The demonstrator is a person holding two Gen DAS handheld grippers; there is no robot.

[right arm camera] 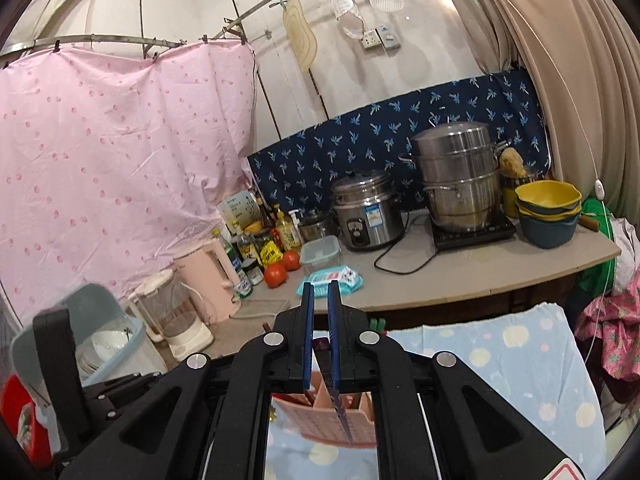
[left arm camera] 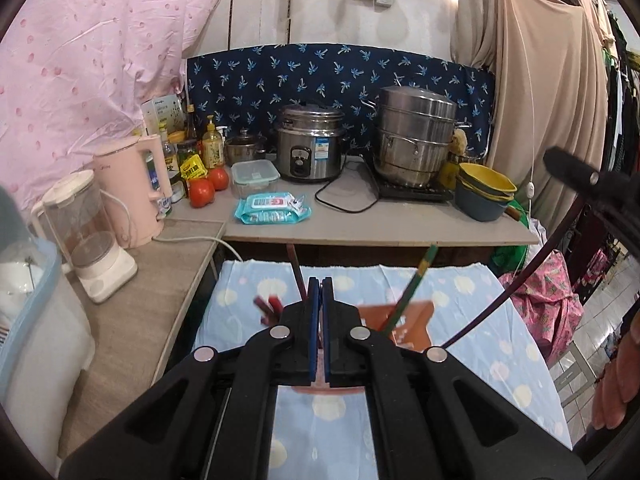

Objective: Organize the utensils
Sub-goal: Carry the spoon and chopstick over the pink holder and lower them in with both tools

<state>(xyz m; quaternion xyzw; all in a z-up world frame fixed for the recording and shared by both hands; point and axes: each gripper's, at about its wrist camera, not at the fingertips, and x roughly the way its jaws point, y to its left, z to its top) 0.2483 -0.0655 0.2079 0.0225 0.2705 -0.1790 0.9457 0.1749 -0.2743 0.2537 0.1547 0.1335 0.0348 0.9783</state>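
Observation:
An orange-pink utensil holder (left arm camera: 412, 320) stands on the blue patterned tablecloth (left arm camera: 480, 320), mostly hidden behind my left gripper (left arm camera: 320, 284). A green-handled utensil (left arm camera: 416, 284) and dark red chopsticks (left arm camera: 298, 272) stick up from it. The left gripper is shut and empty, just above the holder. In the right wrist view my right gripper (right arm camera: 320, 292) is shut on a knife (right arm camera: 340, 412) whose blade points down toward the holder (right arm camera: 320, 416) below it. The left gripper's body shows at the lower left of the right wrist view.
Behind the table a counter (left arm camera: 360, 228) carries a rice cooker (left arm camera: 312, 148), a steel steamer pot (left arm camera: 416, 136), stacked bowls (left arm camera: 484, 192), wet wipes (left arm camera: 272, 208), tomatoes (left arm camera: 202, 192), bottles and a pink kettle (left arm camera: 132, 192). A blender (left arm camera: 80, 232) stands at the left. Clothes hang at the right.

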